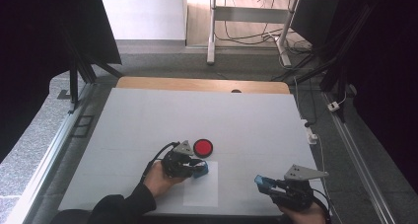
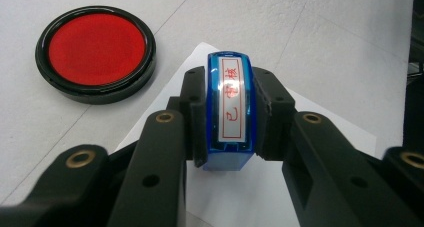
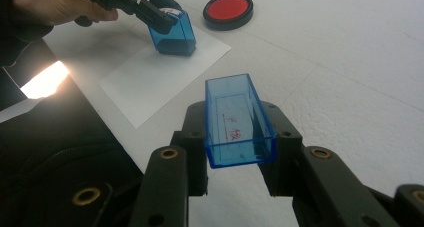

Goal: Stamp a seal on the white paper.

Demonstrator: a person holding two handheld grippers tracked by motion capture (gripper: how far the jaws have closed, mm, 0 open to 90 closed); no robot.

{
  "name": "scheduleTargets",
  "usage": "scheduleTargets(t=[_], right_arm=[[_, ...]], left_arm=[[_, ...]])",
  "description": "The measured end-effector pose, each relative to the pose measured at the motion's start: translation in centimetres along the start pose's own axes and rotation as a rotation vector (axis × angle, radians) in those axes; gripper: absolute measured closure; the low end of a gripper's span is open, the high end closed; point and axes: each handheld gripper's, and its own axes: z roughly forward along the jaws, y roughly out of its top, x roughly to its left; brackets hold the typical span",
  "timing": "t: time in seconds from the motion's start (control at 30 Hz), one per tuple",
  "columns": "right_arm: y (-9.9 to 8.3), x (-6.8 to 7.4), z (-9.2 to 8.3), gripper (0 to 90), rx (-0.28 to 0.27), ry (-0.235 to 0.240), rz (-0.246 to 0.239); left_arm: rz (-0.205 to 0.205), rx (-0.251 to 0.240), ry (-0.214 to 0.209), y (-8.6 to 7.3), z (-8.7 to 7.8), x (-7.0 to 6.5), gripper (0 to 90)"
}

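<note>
From above, the left gripper point(image 1: 197, 168) holds a blue stamp point(image 1: 201, 169) on a white paper point(image 1: 201, 190), just near of a red ink pad point(image 1: 202, 147) on the table point(image 1: 148, 115). In the left gripper view, both jaws squeeze the stamp's sides. In the right gripper view, the right gripper point(image 3: 235, 137) grips a clear blue cap point(image 3: 238, 119), open side up

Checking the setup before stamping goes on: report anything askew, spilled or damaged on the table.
Nothing stands out. The round red ink pad in its black case sits flat and open, no ink on the table. The left gripper holds the blue plastic stamp on the white paper sheet; the right gripper holds its clear blue cap, intact.
</note>
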Motion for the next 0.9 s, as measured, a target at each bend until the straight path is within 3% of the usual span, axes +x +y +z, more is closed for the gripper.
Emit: scheduleTargets(t=[0.27, 0.7, 0.9], right_arm=[[0.01, 0.01, -0.01, 67.8, 0.003, -0.003, -0.001], [0.00, 0.01, -0.01, 67.8, 0.004, -0.002, -0.001], [0.00, -0.01, -0.02, 67.8, 0.002, -0.002, -0.001]], left_arm=[[0.053, 0.020, 0.047, 0.22, 0.07, -0.88, 70.8], [0.003, 0.009, 0.006, 0.07, 0.05, -0.10, 70.6], [0.026, 0.014, 0.030, 0.17, 0.08, -0.56, 70.5]])
